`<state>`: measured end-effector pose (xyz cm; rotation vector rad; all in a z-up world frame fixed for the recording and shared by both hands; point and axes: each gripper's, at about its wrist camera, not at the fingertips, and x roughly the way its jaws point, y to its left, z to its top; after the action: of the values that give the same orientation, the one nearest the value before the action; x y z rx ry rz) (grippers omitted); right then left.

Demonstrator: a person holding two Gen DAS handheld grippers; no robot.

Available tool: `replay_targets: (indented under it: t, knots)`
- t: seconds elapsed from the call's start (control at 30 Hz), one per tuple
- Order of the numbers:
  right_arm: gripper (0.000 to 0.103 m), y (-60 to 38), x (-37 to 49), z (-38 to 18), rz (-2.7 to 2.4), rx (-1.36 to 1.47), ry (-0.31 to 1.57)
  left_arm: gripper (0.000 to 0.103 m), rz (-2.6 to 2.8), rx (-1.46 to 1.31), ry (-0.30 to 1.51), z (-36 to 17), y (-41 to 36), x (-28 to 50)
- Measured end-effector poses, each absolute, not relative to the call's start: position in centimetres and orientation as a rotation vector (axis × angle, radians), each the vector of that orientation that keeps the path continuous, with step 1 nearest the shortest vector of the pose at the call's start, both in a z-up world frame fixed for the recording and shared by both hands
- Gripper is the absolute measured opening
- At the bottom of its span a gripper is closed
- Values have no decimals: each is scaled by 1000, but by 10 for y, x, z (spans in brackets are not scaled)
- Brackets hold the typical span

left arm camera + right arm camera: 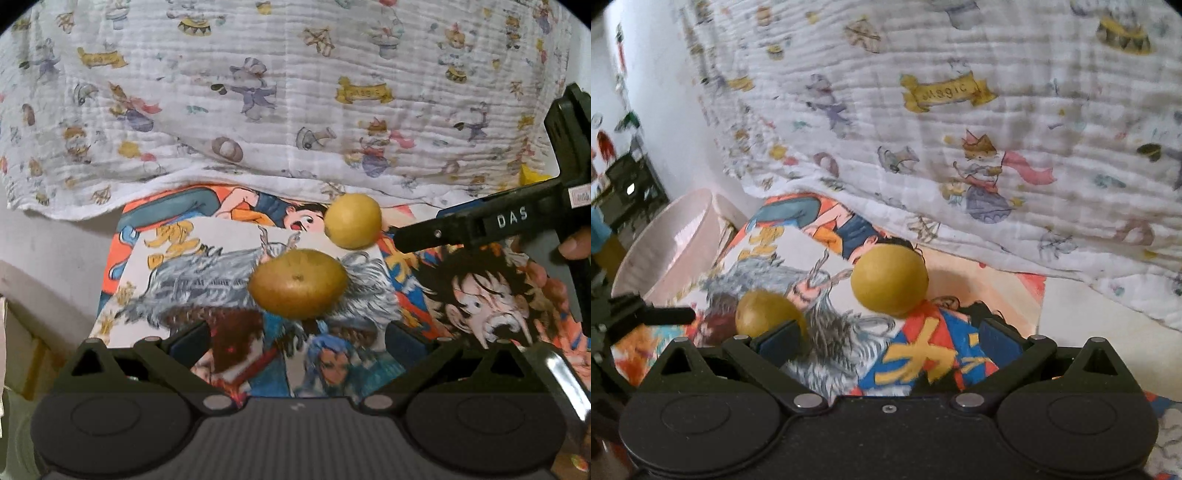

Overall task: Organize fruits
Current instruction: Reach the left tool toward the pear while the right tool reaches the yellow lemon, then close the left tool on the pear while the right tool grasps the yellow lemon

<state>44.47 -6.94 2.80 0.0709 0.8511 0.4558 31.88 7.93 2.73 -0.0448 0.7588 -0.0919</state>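
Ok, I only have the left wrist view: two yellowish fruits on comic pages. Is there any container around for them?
Observer: Yes. The right wrist view shows a white bowl by the left edge of the comic pages.
Operator: Is the right gripper open?
Observer: The right gripper is open. Its blue fingers stand wide apart with nothing between them.
Operator: What is it facing?
Observer: The rounder fruit lies just ahead, roughly centred. The flatter fruit sits partly behind its left finger, nearer the bowl.
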Motion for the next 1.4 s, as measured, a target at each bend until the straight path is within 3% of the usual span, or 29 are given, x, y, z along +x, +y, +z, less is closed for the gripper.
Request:
replay_targets:
  t: [0.57,0.83,1.4]
  knots:
    - [83,-48,489,2,421,181,871,102,-147,-33,738,4,81,365]
    - [69,-44,496,-6,416,181,881,93,-178,-30,731,1,79,371]
    - [65,-40,502,-10,415,177,874,79,-206,-53,739,-5,83,379]
